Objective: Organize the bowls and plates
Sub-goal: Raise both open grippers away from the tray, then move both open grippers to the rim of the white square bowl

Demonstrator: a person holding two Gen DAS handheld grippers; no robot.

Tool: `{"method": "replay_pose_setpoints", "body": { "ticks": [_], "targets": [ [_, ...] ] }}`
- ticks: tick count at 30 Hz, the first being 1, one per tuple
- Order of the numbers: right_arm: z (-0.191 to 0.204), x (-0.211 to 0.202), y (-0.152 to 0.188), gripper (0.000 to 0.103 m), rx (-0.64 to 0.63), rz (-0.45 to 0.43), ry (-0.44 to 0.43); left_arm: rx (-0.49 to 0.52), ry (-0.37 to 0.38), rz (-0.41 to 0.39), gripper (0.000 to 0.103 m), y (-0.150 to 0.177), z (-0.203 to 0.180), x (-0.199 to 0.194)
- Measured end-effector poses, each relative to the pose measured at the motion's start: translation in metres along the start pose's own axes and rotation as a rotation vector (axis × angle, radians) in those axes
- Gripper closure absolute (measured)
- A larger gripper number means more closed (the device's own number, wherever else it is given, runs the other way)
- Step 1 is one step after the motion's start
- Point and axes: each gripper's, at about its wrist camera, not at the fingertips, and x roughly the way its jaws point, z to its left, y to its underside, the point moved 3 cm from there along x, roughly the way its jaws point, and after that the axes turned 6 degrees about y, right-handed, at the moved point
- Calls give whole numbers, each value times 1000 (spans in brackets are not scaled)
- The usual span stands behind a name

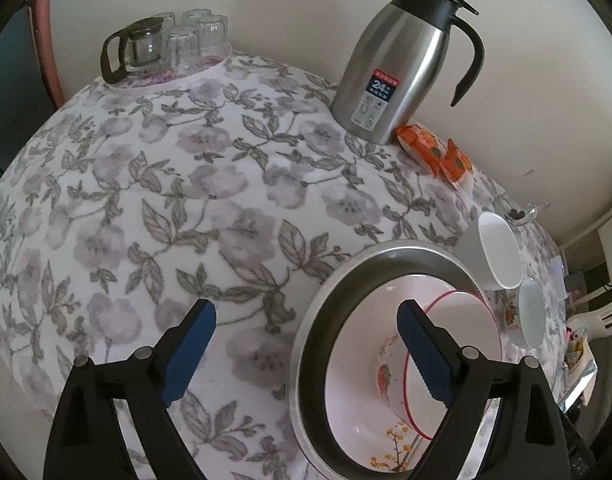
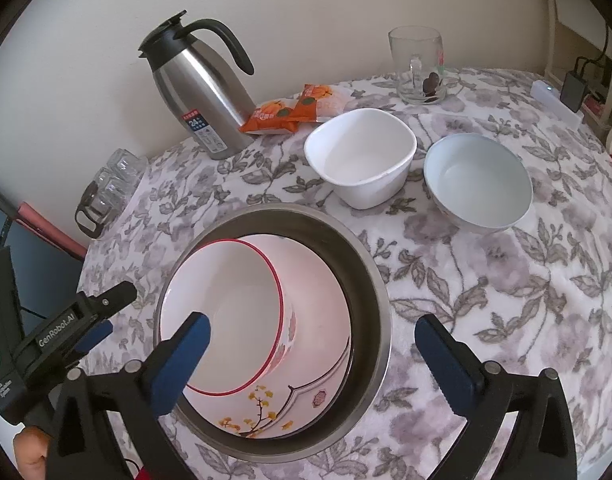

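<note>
Bench (image 2: 485, 300): flowered cloth right across it, and all the crockery sits on this one surface.
Steel basin (image 2: 369, 264): the biggest dish, at the near middle, acting as the collecting pot.
Flowered plate (image 2: 317, 304): lying inside the basin, yellow blossoms showing at its near edge.
Red-rimmed bowl (image 2: 226, 312): sitting on that plate, tipped toward the left, not yet level.
Square white bowl (image 2: 361, 156): loose on the cloth, just beyond the basin.
Round white bowl (image 2: 477, 180): loose too, right of the square one, the two near each other but apart.
Right tongs (image 2: 311, 344): spread wide above the basin, nothing between the pads.
Left tongs (image 1: 306, 344): also wide and empty, one pad over the cloth, the other over the basin.
Step in hand: the red-rimmed bowl looks freshly dropped in; both tongs are free.
Next move: I'd expect a reach to the far side for the square white bowl, taking its rim between the pads, then nesting it in the basin.
</note>
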Motion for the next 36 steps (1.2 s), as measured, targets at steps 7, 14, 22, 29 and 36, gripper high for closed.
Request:
{"method": "replay_pose_setpoints", "body": {
  "ticks": [7, 14, 22, 29, 36],
  "targets": [
    [-4, -8, -5, 0, 23, -54, -1, 4, -1, -64, 9, -4, 1, -8],
    [-3, -21, -12, 0, 17, -128, -10, 24, 21, -142, 9, -10, -5, -19],
    [-7, -31, -22, 0, -14, -161, 30, 61, 33, -165, 8, -15, -17, -26],
    [-32, -51, -42, 0, 51, -268, 10, 114, 65, -162, 9, -21, -36, -33],
    [-44, -54, -63, 0, 19, -310, 13, 167, 129, -83, 9, -31, -66, -20]
  ]
}}
